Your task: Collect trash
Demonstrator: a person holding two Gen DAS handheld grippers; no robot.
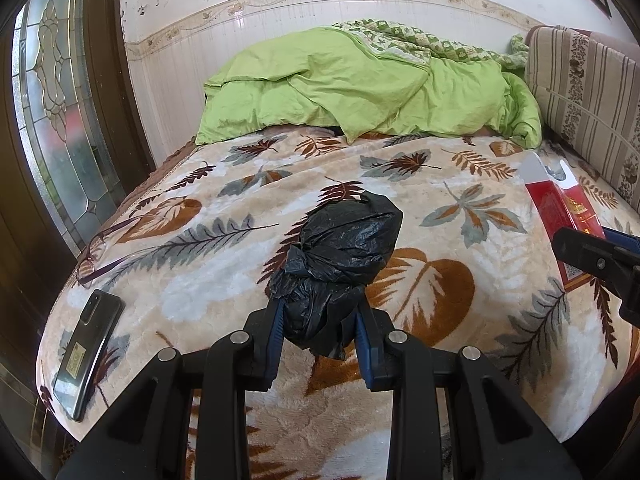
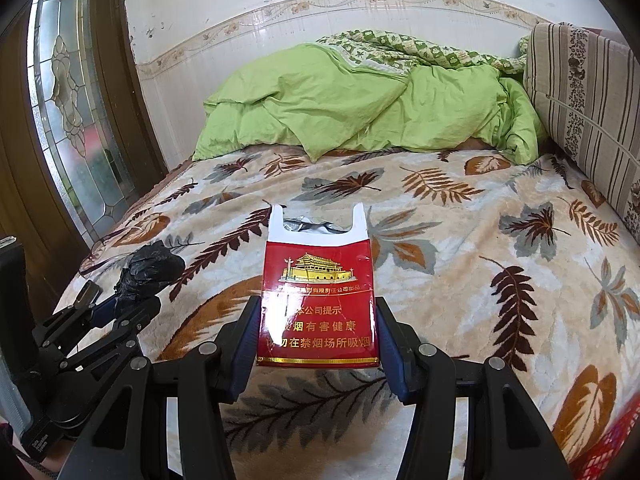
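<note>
Gripping a crumpled black plastic bag (image 1: pixel 340 264) above the leaf-patterned bed blanket (image 1: pixel 224 272), the left gripper (image 1: pixel 320 320) fingers are closed, while the right gripper (image 2: pixel 318 332) clamps an open red cigarette pack (image 2: pixel 318 300).

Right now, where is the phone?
In the left wrist view the phone lies on the blanket at the bed's near left edge, below the glasses and left of the black bag.

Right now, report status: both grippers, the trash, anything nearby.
Left gripper shut on black bag. Right gripper shut on red cigarette pack. Phone and glasses left on blanket.
</note>
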